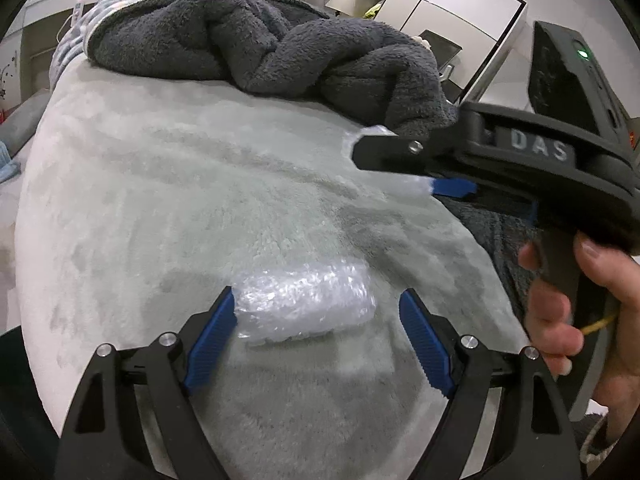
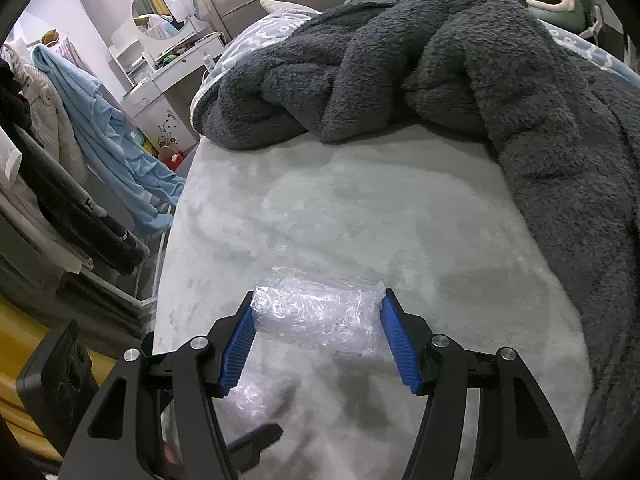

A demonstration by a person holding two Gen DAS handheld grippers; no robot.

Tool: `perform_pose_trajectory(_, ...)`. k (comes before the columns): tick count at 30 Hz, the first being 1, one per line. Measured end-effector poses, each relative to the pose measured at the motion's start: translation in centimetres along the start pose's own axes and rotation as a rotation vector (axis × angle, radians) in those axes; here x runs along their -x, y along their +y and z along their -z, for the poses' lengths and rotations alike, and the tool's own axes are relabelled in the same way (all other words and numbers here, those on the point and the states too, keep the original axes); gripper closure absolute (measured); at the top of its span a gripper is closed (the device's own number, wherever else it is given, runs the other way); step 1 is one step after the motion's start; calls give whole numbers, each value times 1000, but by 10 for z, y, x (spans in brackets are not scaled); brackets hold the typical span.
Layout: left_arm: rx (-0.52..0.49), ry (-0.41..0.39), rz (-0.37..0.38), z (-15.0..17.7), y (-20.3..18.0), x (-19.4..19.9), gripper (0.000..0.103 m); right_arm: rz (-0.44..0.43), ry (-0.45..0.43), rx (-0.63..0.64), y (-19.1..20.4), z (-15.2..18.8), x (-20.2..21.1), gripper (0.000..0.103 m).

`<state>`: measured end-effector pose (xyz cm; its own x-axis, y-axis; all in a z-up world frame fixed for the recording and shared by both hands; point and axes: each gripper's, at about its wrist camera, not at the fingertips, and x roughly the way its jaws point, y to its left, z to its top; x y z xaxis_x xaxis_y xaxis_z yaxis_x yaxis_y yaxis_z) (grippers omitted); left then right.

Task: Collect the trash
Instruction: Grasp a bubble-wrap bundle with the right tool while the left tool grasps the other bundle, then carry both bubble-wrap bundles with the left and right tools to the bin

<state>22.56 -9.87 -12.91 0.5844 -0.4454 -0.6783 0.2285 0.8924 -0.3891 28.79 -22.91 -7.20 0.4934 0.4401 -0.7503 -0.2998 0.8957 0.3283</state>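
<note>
A crumpled wad of clear bubble wrap (image 1: pixel 306 306) lies on the pale green plush bed cover (image 1: pixel 180 184). My left gripper (image 1: pixel 318 312) is open around it, its left blue pad (image 1: pixel 212 332) touching the wad and the right pad apart from it. My right gripper (image 2: pixel 318 314) is shut on a second wad of clear plastic wrap (image 2: pixel 320 312), held just above the bed cover (image 2: pixel 360 208). The right gripper also shows from the side in the left wrist view (image 1: pixel 400 168), with white plastic between its jaws. The first wad shows below in the right wrist view (image 2: pixel 250 394).
A bunched dark grey fleece blanket (image 1: pixel 272 52) covers the far end of the bed and runs down its right side (image 2: pixel 560 140). Clothes hang on a rack (image 2: pixel 80 140) left of the bed. A wardrobe (image 1: pixel 440 4) stands behind.
</note>
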Motion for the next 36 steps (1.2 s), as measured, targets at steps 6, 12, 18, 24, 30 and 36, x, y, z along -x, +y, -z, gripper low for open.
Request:
perform_pose_trajectory(6,-17,-4,-70,-3,-1,-5,35,14,-1,17,-3,3,2,41)
perform_pose_trajectory(12,-37,-5,-70,-5,-1,0,37,17,-16,17,1,5,10,41)
perform_pose_trajectory(18,-37,-40,-87,-7,10,23,37,8,-34,29,17,13,16,41)
perform_pose_trajectory(24,-1,-85,-129,-7,37,59,37,-10,-50,93,50,23,21,41)
perform_pose_trajectory(30,43,-91,-196,5,76,89,37,-40,-85,135,88,26,34,41)
perform_pose_trajectory(36,85,-73,-253,16,118,111,37,-61,-62,192,131,41,23,41)
